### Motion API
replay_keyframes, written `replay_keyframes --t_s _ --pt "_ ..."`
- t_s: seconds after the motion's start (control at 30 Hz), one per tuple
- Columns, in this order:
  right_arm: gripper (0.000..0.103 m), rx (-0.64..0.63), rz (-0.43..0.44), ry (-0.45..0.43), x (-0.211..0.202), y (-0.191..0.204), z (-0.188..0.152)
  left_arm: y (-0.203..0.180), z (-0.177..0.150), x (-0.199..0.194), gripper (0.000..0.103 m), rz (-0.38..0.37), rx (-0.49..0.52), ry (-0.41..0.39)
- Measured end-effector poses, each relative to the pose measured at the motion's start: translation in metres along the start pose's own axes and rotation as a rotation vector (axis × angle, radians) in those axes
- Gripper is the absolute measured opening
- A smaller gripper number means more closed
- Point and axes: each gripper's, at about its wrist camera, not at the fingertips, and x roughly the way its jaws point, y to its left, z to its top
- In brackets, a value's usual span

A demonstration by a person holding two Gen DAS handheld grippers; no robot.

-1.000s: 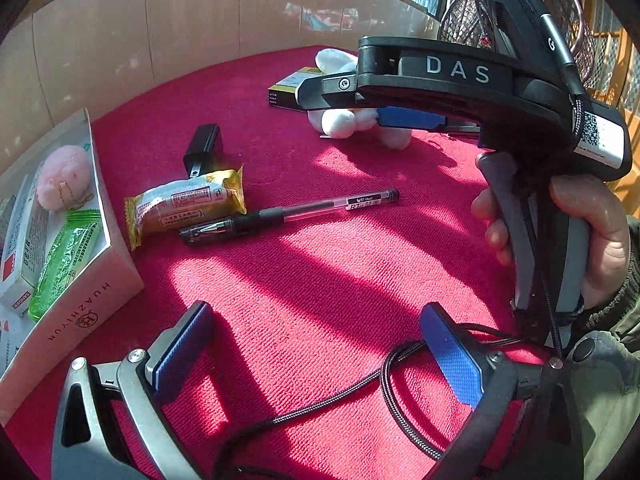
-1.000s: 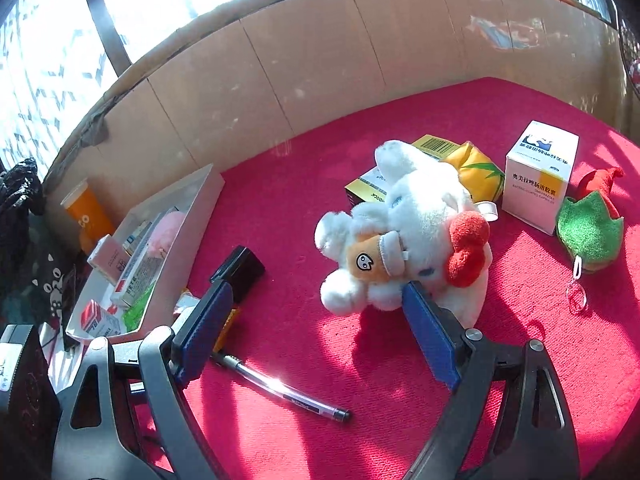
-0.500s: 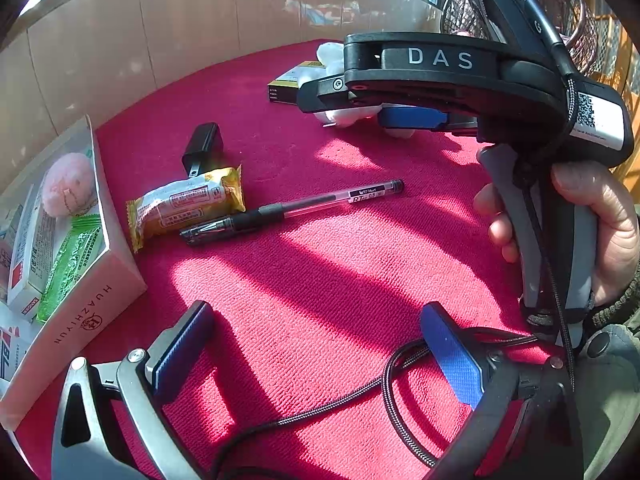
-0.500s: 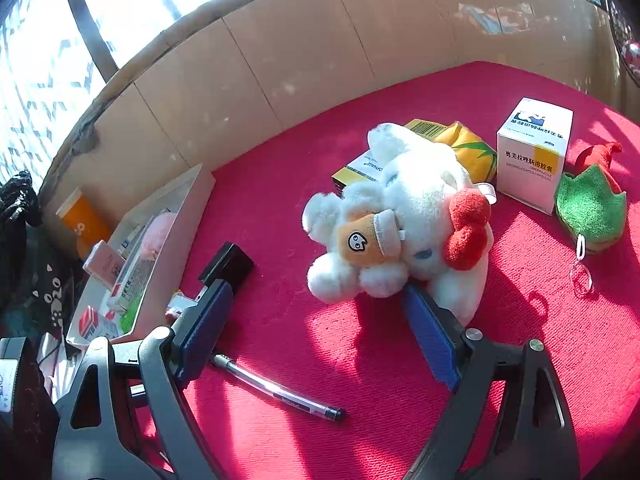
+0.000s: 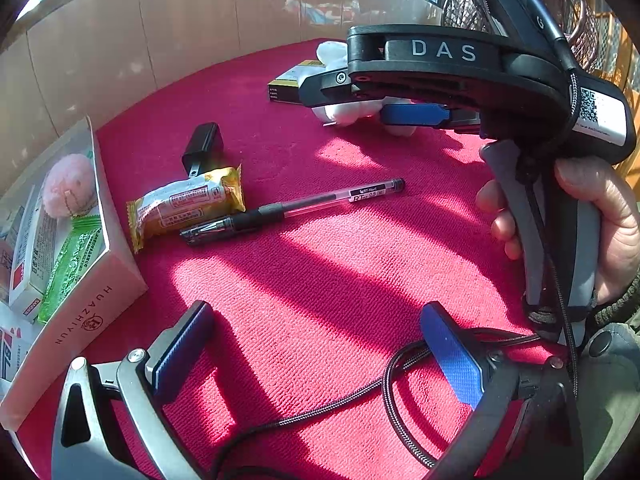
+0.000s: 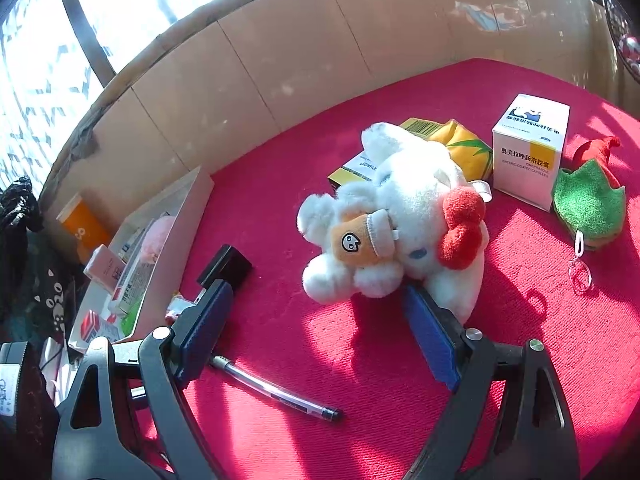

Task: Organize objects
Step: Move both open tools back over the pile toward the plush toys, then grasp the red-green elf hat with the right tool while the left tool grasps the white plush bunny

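A white plush toy (image 6: 400, 220) with a red bow lies on the red cloth. My right gripper (image 6: 316, 332) is open just in front of it, its right pad beside the toy's lower edge. In the left wrist view the right gripper's body hides most of the plush (image 5: 352, 108). My left gripper (image 5: 316, 348) is open and empty, low over bare cloth. A pen (image 5: 288, 210) and a yellow snack packet (image 5: 184, 206) lie ahead of it, beside a black charger (image 5: 202, 146). The open box (image 5: 84, 320) at the left holds several items.
A white medicine box (image 6: 528, 148), a green and red pouch (image 6: 588, 204) with a key ring, a yellow pouch (image 6: 464, 148) and a flat yellow-black box (image 6: 356, 168) lie around the plush. A black cable (image 5: 360, 396) loops near the left gripper. A beige wall (image 6: 280, 60) borders the cloth.
My right gripper has moved forward, closer to the plush toy, which now sits nearer its pads. The left gripper has barely moved.
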Motion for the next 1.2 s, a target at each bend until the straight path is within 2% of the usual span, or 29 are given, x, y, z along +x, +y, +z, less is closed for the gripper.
replay_keyframes --t_s 0.23,0.4,0.53,0.7,0.83,0.97,1.07,1.2 --pt "0.087 -0.015 0.0 -0.016 -0.008 0.001 0.008 -0.001 0.001 0.0 0.103 0.003 -0.001 0.001" --pt "0.087 -0.029 -0.026 -0.156 -0.047 -0.01 0.034 0.0 0.003 0.0 0.103 0.01 -0.008 0.001" --pt "0.087 -0.037 -0.049 -0.198 -0.067 -0.022 0.044 0.001 0.005 -0.001 0.103 0.016 -0.022 -0.001" --pt "0.087 0.033 -0.09 -0.193 -0.075 -0.055 0.046 0.012 0.0 -0.016 0.103 -0.049 -0.094 -0.055" --pt "0.087 0.085 -0.145 -0.208 -0.084 -0.084 0.05 0.031 0.02 -0.045 0.103 0.035 -0.082 -0.13" --pt "0.087 0.103 -0.153 -0.208 -0.091 -0.107 0.054 0.051 0.044 -0.053 0.103 0.093 -0.078 -0.151" --pt "0.087 0.068 -0.199 -0.198 -0.092 -0.115 0.057 0.057 0.06 -0.052 0.102 0.083 -0.063 -0.154" --pt "0.087 0.129 -0.212 -0.143 -0.086 -0.147 0.064 0.043 0.09 -0.036 0.102 0.023 -0.066 -0.182"
